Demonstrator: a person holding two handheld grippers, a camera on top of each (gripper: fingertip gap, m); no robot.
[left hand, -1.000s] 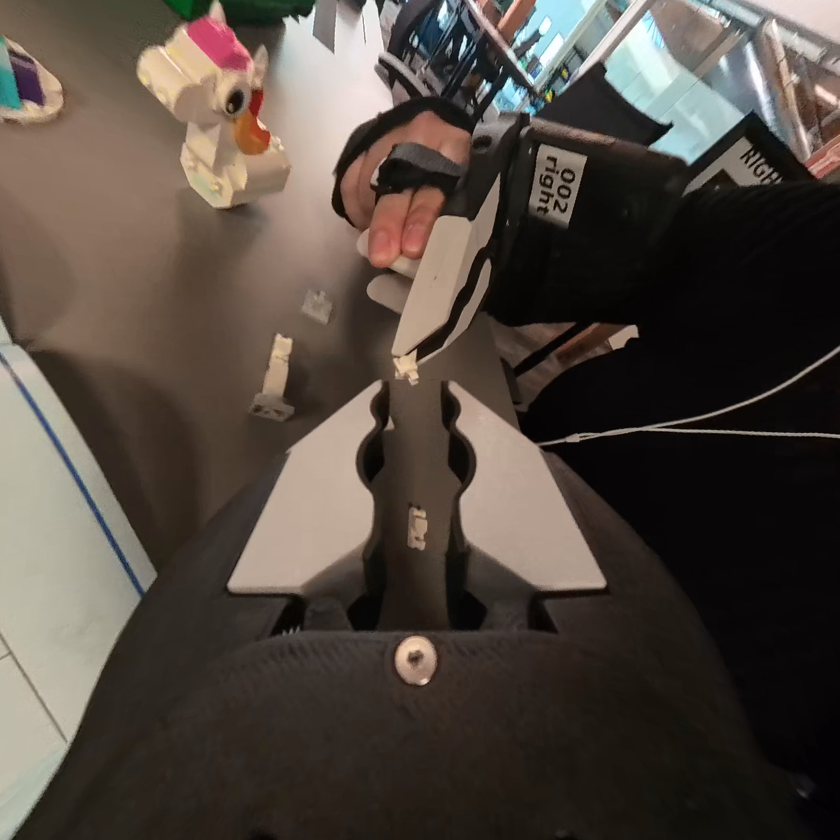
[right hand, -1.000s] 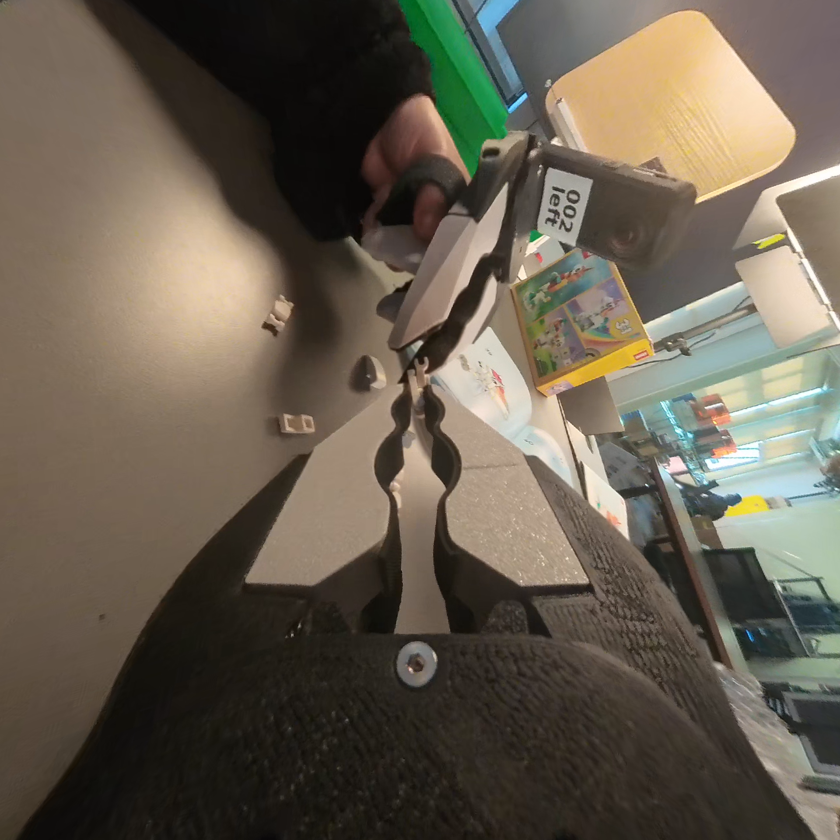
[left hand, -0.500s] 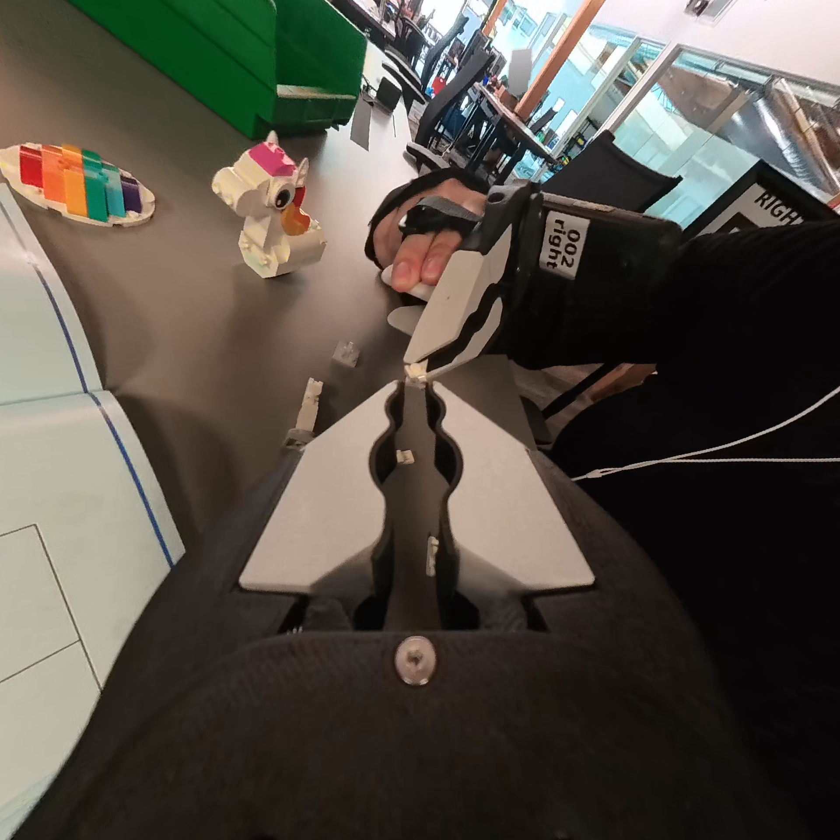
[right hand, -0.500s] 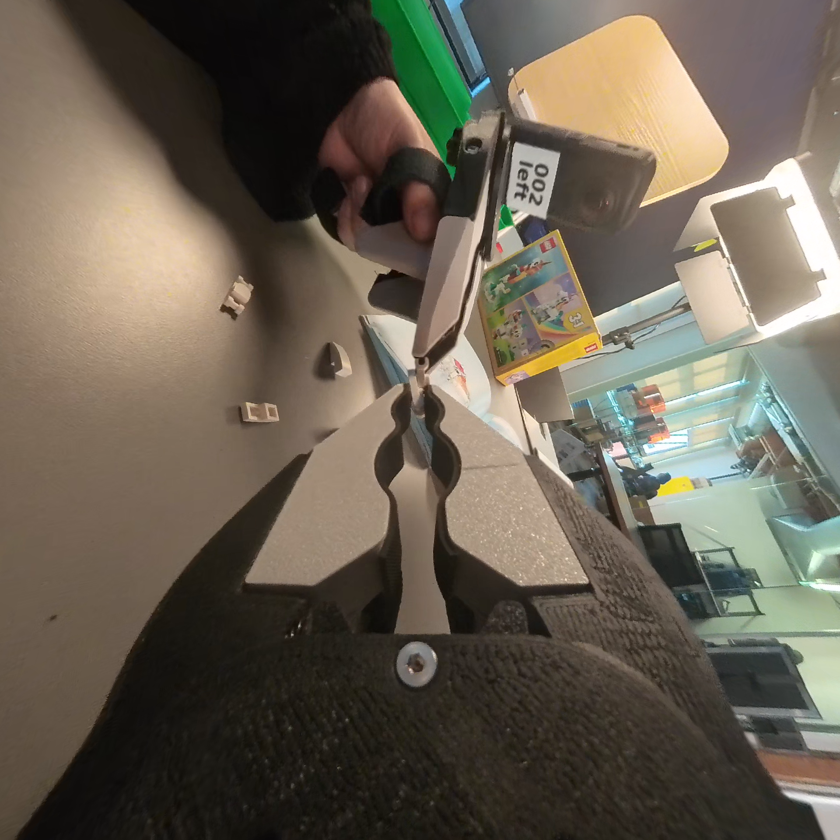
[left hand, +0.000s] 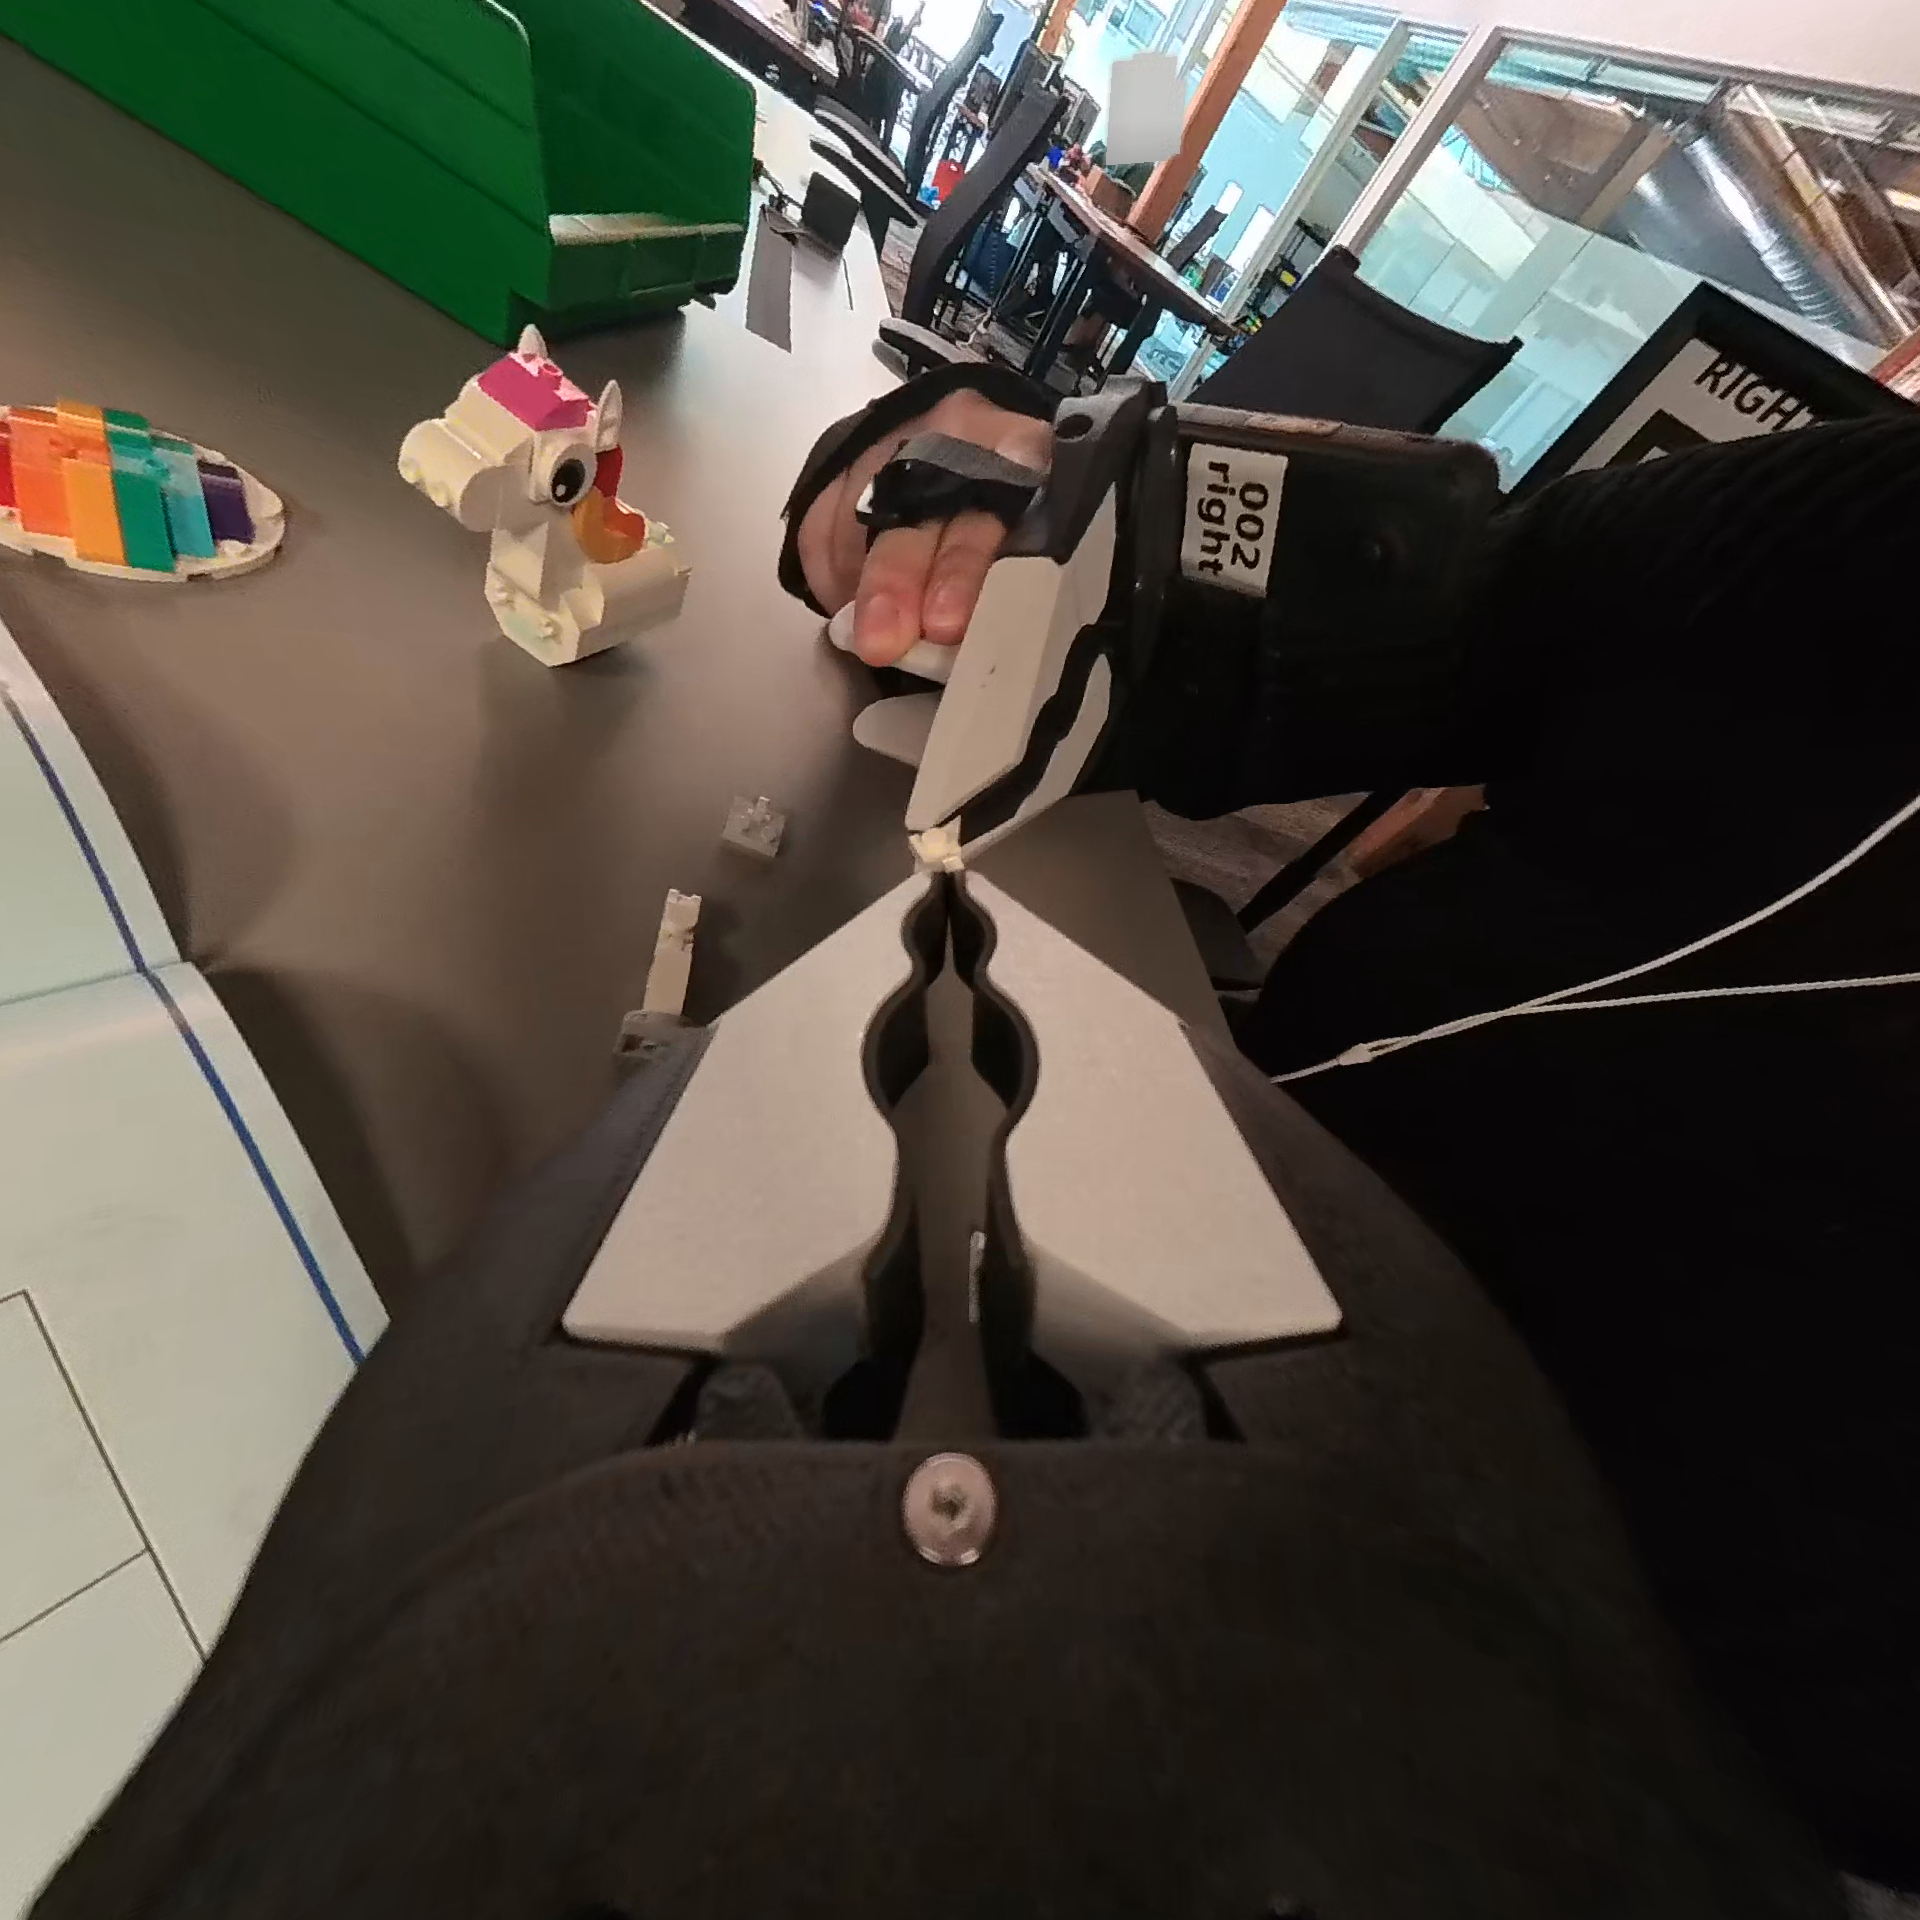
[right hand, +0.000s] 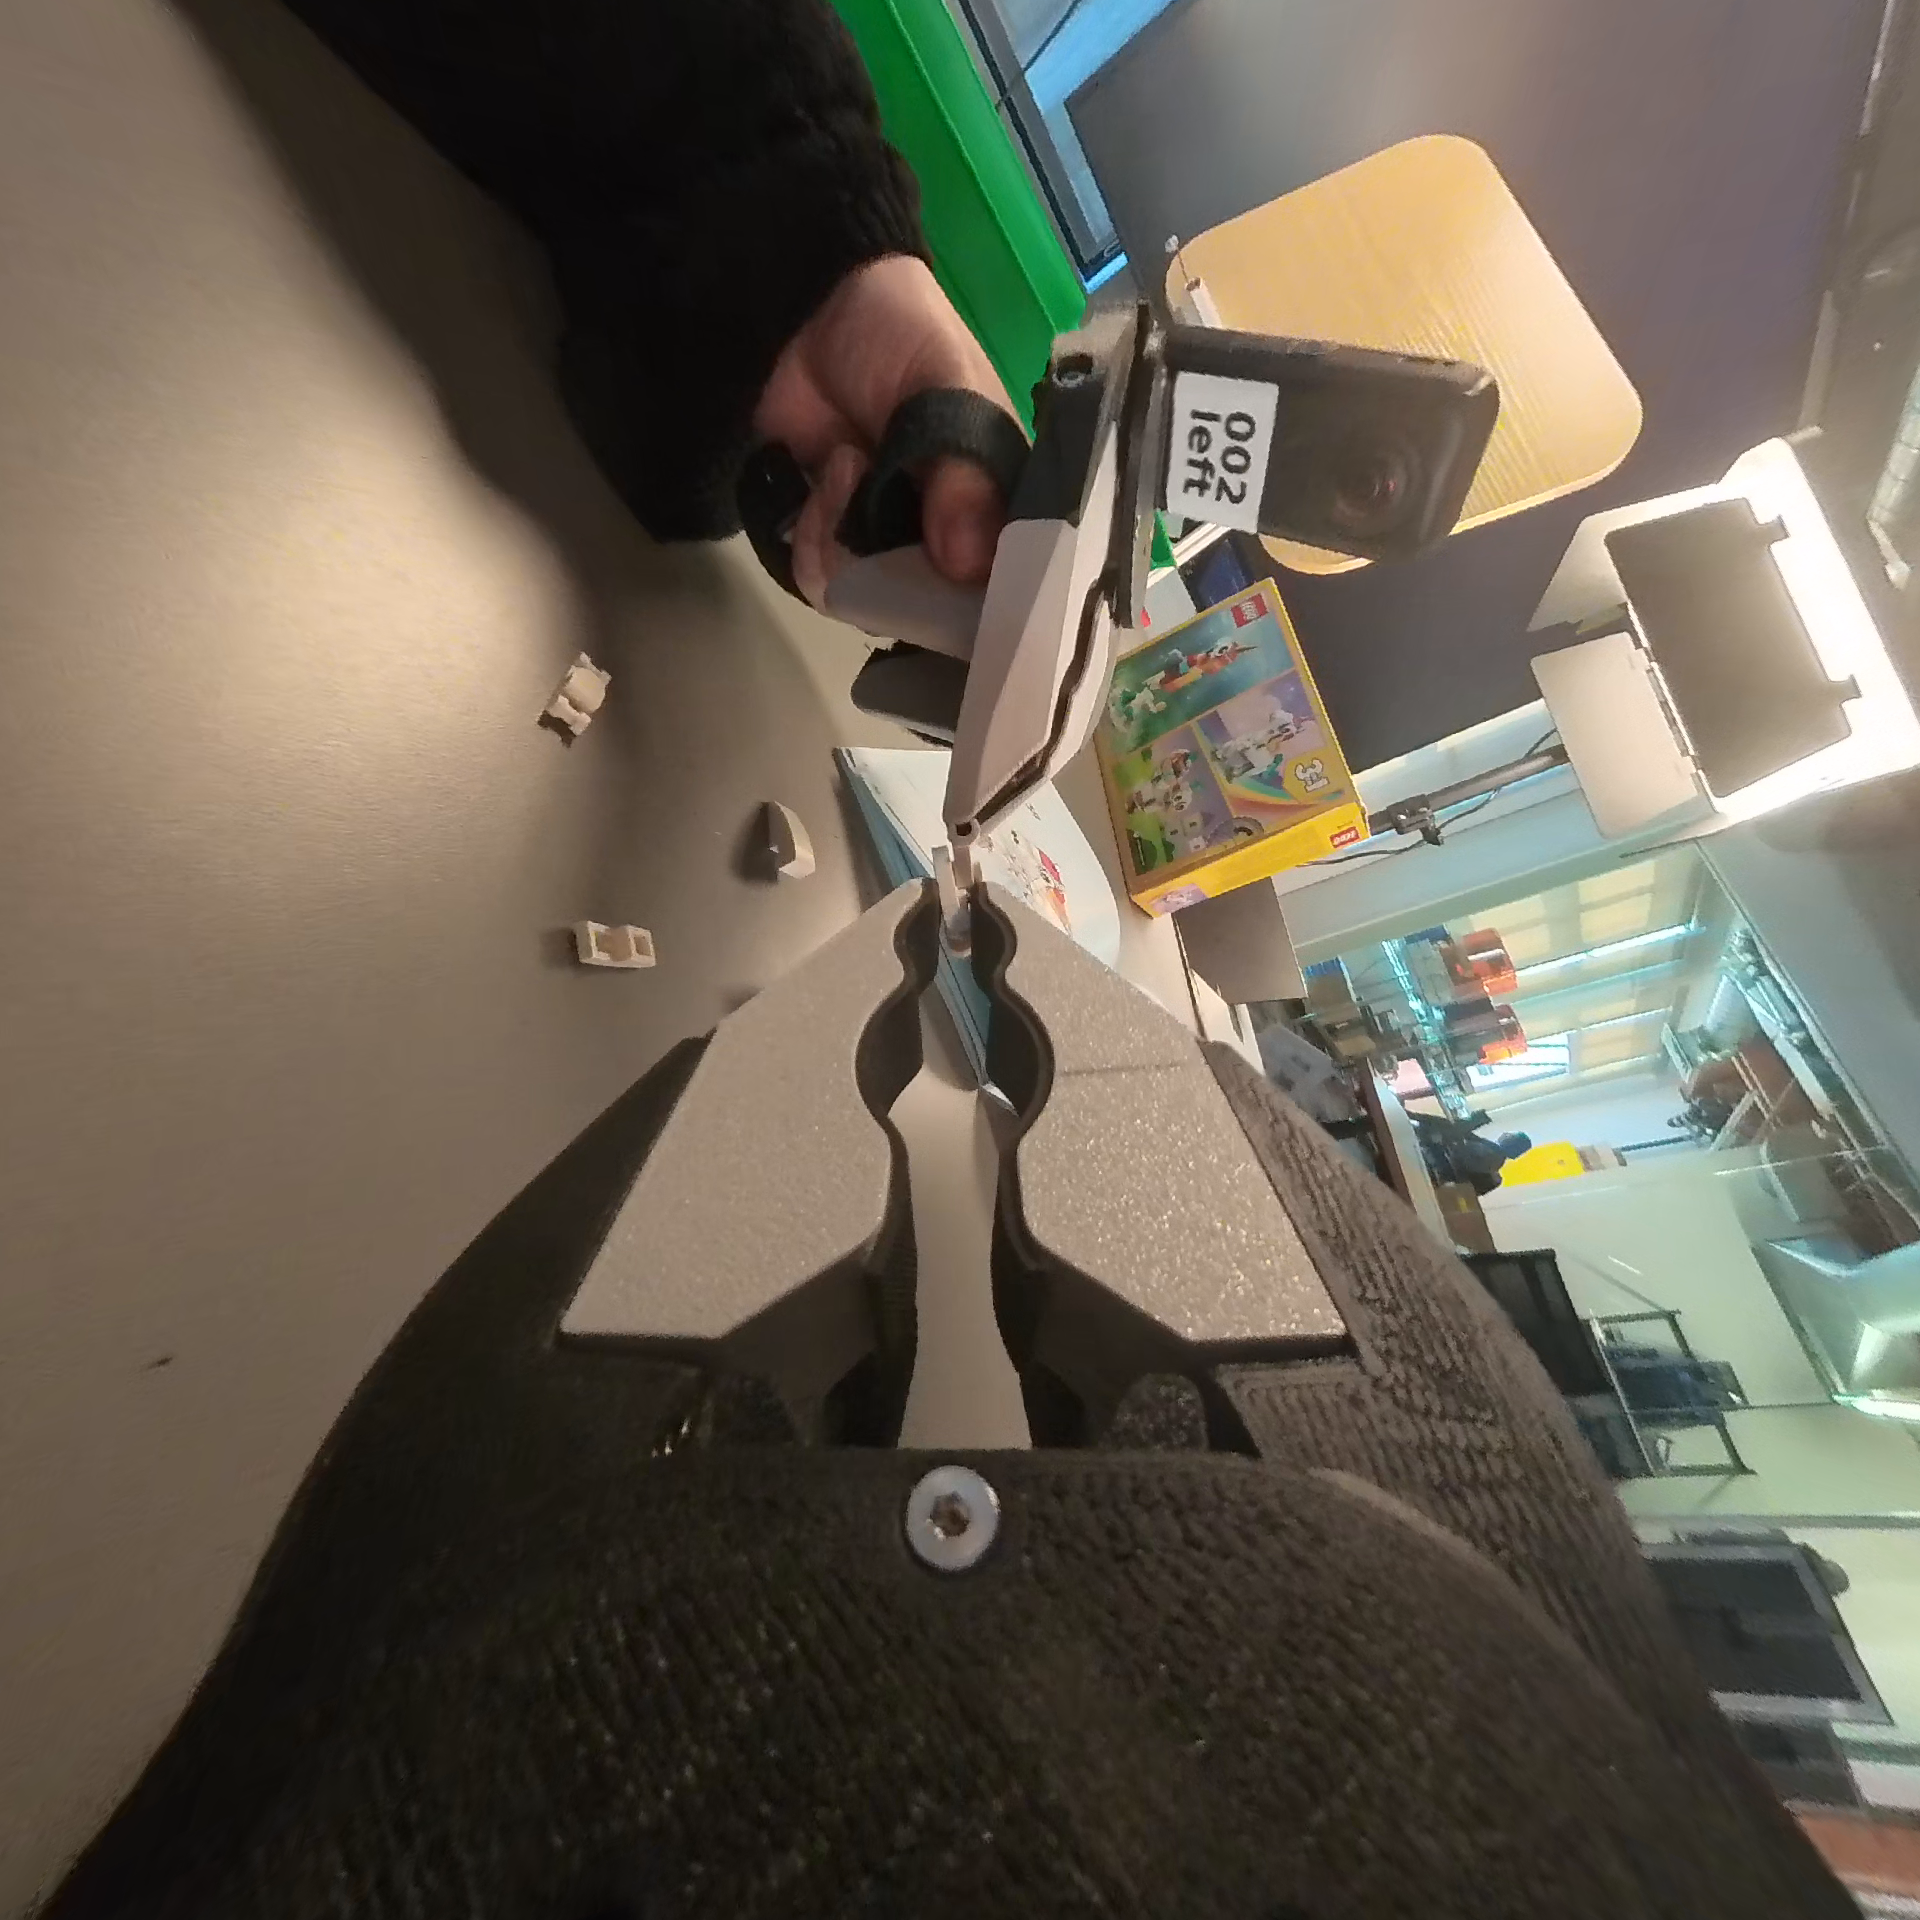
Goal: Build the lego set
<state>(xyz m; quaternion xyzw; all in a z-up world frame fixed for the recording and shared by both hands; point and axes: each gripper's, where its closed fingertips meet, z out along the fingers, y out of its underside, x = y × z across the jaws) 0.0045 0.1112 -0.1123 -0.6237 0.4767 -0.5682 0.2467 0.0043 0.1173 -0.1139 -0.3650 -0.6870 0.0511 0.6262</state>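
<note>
A small white lego piece [left hand: 938, 850] hangs above the dark table [left hand: 312, 790], between the two grippers, which meet tip to tip. My right gripper [right hand: 956, 906] is shut on one end of it [right hand: 954, 868]. My left gripper [left hand: 948, 881] is shut, and its tips pinch the other end. The right gripper also shows in the left wrist view [left hand: 940, 826], coming down from above. The left gripper shows in the right wrist view [right hand: 966, 826]. A white unicorn model with a pink top [left hand: 540, 520] stands on the table at the back left.
Loose white pieces [left hand: 755, 826] [left hand: 670, 951] lie left of the left fingers, and others [right hand: 575, 698] [right hand: 779, 844] [right hand: 613, 943] show in the right wrist view. A rainbow plate [left hand: 125, 488], green bin [left hand: 416, 156], open booklet [left hand: 104, 1143] and yellow set box [right hand: 1216, 748] stand around. Only a small space, under 4 cm, lies between the two pairs of fingers.
My left gripper was open a second ago. It has closed step by step onto the free end of the white piece that my right gripper kept holding. Both grippers have tilted.
</note>
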